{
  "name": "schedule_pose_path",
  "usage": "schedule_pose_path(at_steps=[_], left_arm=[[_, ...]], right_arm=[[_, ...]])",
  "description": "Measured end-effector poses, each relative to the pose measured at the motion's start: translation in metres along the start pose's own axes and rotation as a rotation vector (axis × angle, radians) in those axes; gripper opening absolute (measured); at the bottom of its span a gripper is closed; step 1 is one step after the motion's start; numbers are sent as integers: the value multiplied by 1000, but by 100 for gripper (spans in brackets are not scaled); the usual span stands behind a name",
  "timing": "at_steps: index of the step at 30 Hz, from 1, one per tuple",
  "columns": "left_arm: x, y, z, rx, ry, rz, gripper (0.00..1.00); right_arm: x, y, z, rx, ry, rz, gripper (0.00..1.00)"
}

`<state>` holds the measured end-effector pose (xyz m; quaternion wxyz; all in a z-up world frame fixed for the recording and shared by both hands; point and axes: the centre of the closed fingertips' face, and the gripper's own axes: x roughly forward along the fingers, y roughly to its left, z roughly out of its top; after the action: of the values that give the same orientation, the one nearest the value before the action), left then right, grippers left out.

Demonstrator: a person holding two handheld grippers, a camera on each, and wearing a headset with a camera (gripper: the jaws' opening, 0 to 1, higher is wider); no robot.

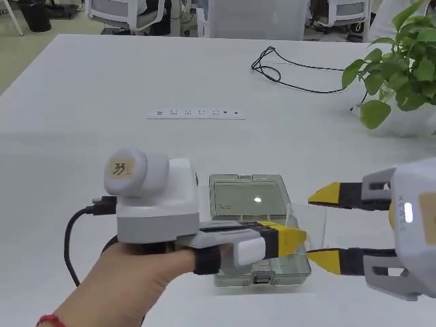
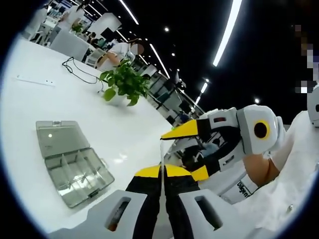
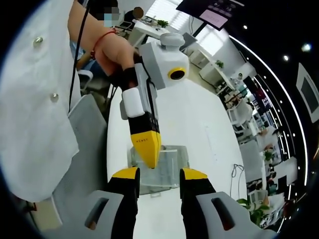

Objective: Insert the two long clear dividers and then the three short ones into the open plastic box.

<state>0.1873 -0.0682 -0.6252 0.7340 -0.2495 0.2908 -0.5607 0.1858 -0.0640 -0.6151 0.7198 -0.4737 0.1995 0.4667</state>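
- Left gripper [image 1: 293, 237]: it is carried in a hand [image 1: 136, 279] and held above the near end of the plastic box [image 1: 246, 197]. Its jaws are clenched on a clear divider [image 1: 310, 221], which is seen edge-on as a thin line rising from the closed tips in the left gripper view [image 2: 161, 154].
- Right gripper [image 1: 320, 227]: its jaws are spread wide, one on each side of the held divider. Contact with the divider cannot be confirmed. In the right gripper view, the yellow tip of the left gripper [image 3: 147, 147] is seen just beyond the gap between the spread jaws [image 3: 160, 174].
- White table [image 1: 102, 88]: all items below are carried on it.
- Potted plant [image 1: 398, 68]: it is placed at the far right edge.
- Plastic box: it lies open near the front of the table, with the lid folded flat away from the person. In the left gripper view, the base [image 2: 75, 164] is seen to be partitioned into compartments (the count cannot be read).
- Power strip [image 1: 196, 113]: it is set flush in the table, well beyond the box.
- Black cable [image 1: 293, 71]: it is looped near the plant.
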Motion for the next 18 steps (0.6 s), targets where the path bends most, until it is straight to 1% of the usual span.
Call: schedule_pose_path(at_steps=[1,2,3,4,6,8,9,10,11,12,14,15,16,18], left_arm=[[0,1,0,13,2,2,0],[-1,2,-2,56,14,7,0],[-2,1,-4,91,21,5,0],[-2,0,-4,110,24,2,0],[-4,-2,-5,183,32,-5,0],[-5,-2,-7,243,44,-11,0],[-5,-2,-8,265,47,-11,0],[-6,-3,-10,290,58,-18,0],[-6,-5,-10,313,59,-28,0],[-7,-8,-10,344,60,-40,0],[-8,-10,-14,398,83,-57,0],[-8,-12,-15,417,90,-64,0],[-9,-14,-16,441,96,-74,0],[-10,-15,-17,501,102,-85,0]], right_arm=[[-1,0,1,15,-12,6,33],[-1,1,5,58,-44,21,32],[-3,0,6,72,-57,28,32],[-3,-1,5,75,-61,35,32],[-5,-4,5,97,-76,49,32],[-6,-6,2,107,-80,64,31],[-7,-7,1,112,-82,71,31],[-9,-9,2,123,-96,88,30],[-10,-8,4,136,-112,106,29],[-12,-7,7,163,-142,141,27],[-15,-6,9,193,-176,190,24],[-16,-5,11,200,-189,211,23],[-18,-2,13,216,-204,250,21],[-20,1,15,223,-212,303,17]])
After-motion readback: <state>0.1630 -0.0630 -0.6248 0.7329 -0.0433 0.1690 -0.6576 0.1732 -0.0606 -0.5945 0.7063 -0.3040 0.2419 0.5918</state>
